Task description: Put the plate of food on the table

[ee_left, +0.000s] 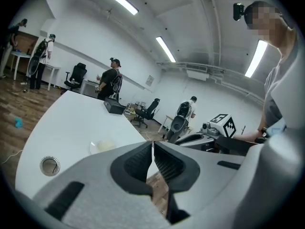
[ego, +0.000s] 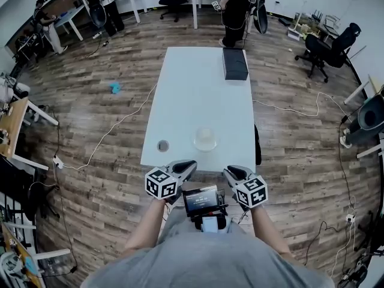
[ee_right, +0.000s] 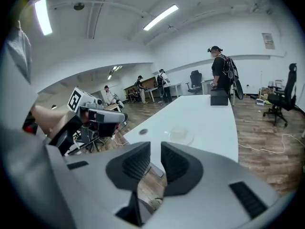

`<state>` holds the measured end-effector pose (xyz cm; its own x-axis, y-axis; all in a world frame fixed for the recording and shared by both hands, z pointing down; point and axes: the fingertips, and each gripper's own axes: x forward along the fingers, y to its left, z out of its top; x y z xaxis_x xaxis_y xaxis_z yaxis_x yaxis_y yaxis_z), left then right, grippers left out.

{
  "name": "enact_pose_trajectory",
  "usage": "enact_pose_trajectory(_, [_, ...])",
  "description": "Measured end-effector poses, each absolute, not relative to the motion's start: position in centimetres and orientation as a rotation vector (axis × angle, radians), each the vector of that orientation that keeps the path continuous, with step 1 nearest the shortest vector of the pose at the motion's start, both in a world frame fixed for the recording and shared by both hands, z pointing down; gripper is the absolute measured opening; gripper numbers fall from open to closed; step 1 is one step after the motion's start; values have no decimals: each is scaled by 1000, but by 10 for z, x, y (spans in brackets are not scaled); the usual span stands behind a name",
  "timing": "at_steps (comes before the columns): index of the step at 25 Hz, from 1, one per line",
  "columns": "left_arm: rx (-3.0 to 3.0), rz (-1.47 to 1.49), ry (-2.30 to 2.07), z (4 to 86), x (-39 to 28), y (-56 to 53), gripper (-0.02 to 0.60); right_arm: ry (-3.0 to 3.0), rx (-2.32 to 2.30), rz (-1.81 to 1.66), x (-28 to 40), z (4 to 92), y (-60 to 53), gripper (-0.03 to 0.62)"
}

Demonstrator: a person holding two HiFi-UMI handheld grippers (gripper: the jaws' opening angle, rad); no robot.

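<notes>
A clear plate of pale food (ego: pixel 204 138) sits on the long white table (ego: pixel 204 89), near its front edge. The left gripper view shows that plate (ee_left: pixel 102 146) beyond the jaws, and in the right gripper view the plate (ee_right: pixel 180 135) lies ahead on the tabletop. Both grippers hover just off the table's near edge, in front of the person's body and apart from the plate. My left gripper (ego: pixel 191 164) (ee_left: pixel 152 149) is shut, pads touching, with nothing between them. My right gripper (ego: pixel 230 171) (ee_right: pixel 156 154) stands slightly open and holds nothing.
A black box (ego: pixel 235 63) rests at the table's far end, and a round cable hole (ego: pixel 162 146) is left of the plate. A person (ego: pixel 237 11) stands beyond the far end. Cables run across the wood floor, with office chairs (ego: pixel 327 50) and desks around.
</notes>
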<state>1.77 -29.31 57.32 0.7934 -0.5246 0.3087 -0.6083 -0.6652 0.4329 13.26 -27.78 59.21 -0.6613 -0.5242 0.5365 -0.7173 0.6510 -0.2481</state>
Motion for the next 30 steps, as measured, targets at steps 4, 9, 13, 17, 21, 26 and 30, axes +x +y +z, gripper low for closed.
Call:
enact_pose_trajectory(4, [2465,204,-900,570,13,-275,20,-2467,970,618,140,588,-260,63])
enact_pose_trajectory(9, [2447,194,-946,574,9,-246,20,-2475,966,605,149,585,-237,63])
enact_pose_trajectory(13, [2434,168,-955,571,7,-228,20,-2494,975,604,151,576,-219,63])
enact_pose_trajectory(17, [2454,182,-923,568,9,-206,20,-2514,983,622,148,570,-196,63])
enact_pose_trajectory(21, [2474,160,-914,562,0,-189,20,-2515,998,613,140,566,-179,63])
enact_pose_trajectory(26, [2488,158,-888,556,-12,-152,20,-2518,1048,650,129,559,-145,63])
enact_pose_trajectory(30, [2497,145,-881,553,-29,-111,20,-2513,1092,661,115,557,-107,63])
